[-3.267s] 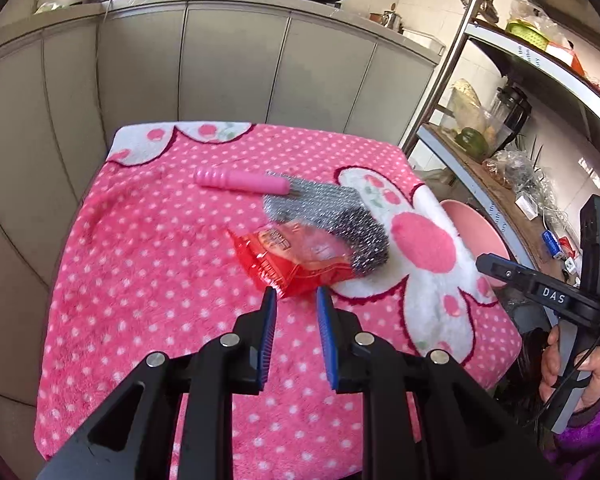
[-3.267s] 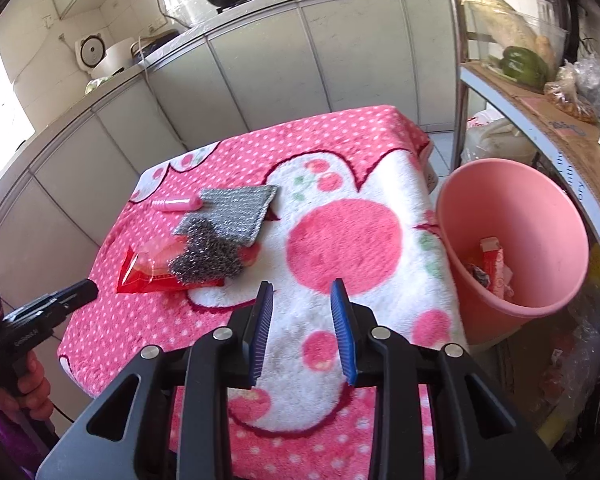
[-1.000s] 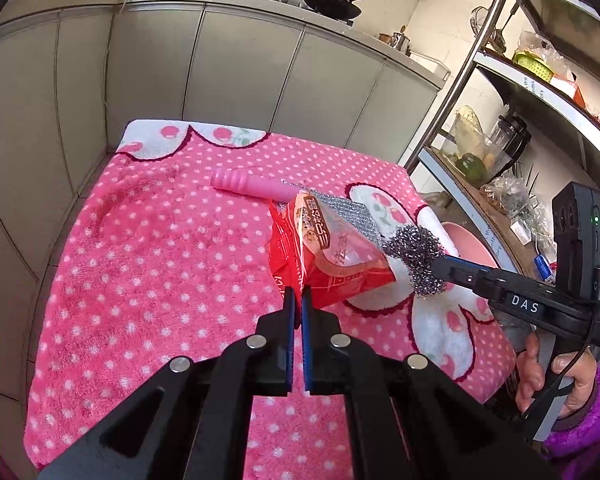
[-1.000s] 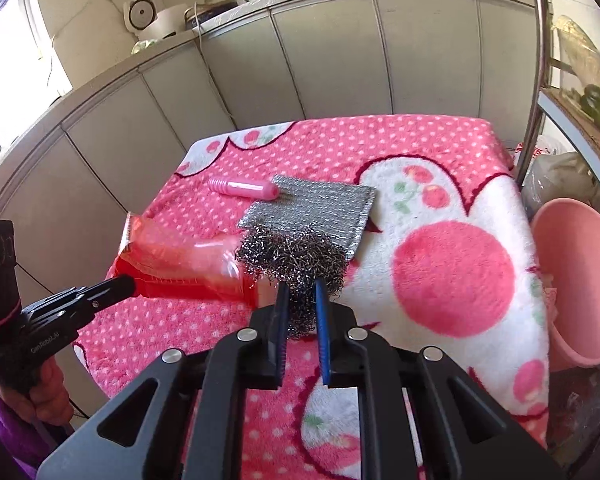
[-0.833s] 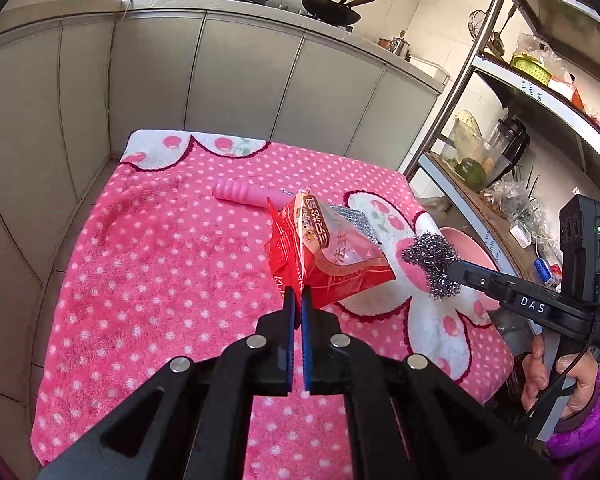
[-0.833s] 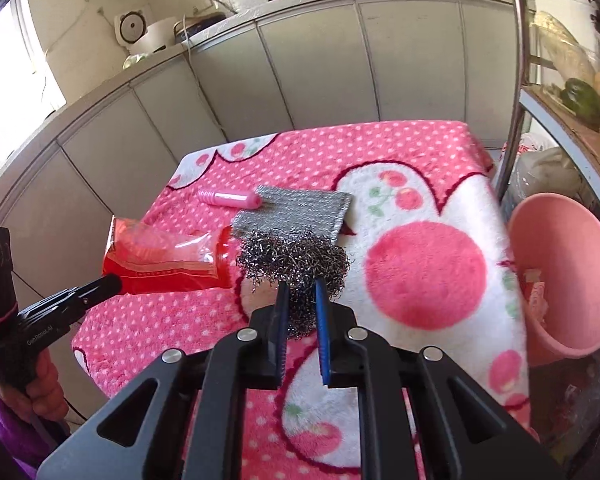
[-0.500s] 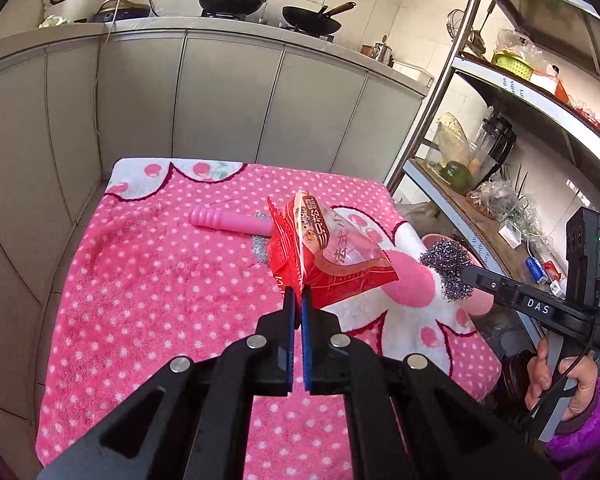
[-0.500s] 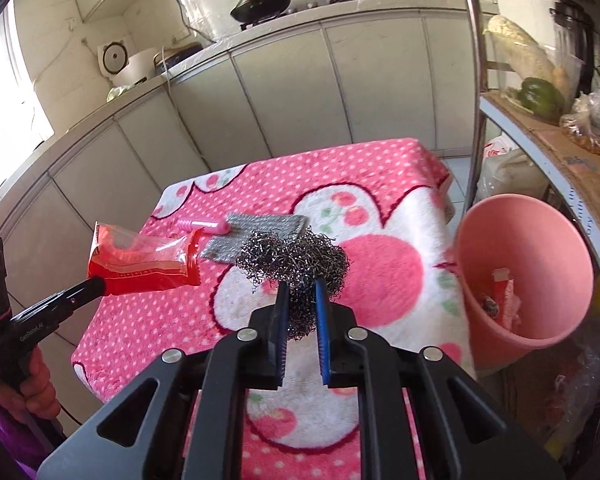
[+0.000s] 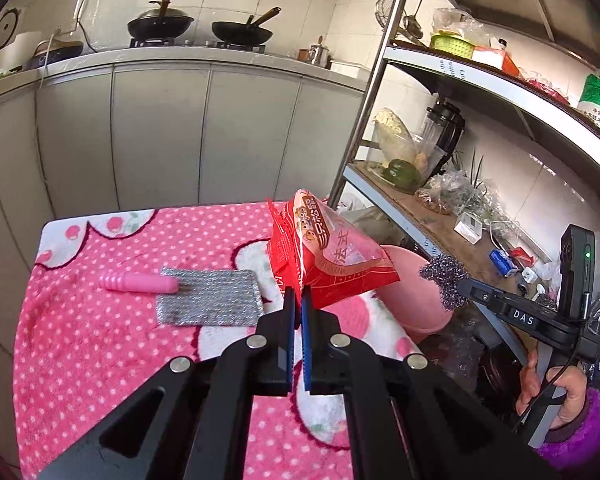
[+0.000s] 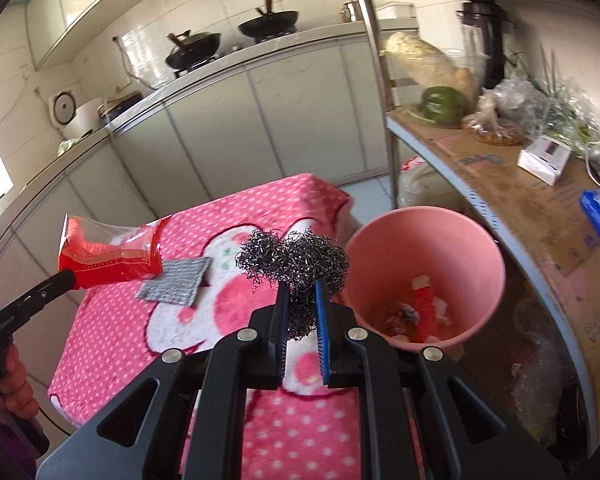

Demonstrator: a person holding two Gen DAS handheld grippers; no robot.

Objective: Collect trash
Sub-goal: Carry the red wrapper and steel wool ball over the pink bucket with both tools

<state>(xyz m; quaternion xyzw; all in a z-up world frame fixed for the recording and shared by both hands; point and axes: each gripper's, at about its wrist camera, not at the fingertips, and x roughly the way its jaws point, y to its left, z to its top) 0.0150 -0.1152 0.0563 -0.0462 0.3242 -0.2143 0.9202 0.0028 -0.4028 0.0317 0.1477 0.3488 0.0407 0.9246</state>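
On the pink spotted cloth (image 9: 100, 344) lie one pink handle (image 9: 140, 282) and one flat silver scrub pad (image 9: 209, 296), touching each other, far left of the bin. The left gripper (image 9: 297, 300) is closed tight on one red snack wrapper (image 9: 332, 256), shiny and crinkled, held up in the air. The right gripper (image 10: 300, 292) squeezes one steel wool ball (image 10: 292, 260), dark and curly, held up just left of the pink bin (image 10: 488, 272). The bin stands at the right, beside the table, with bits of trash inside. A metal shelf (image 10: 500, 184) full of things stands further right.
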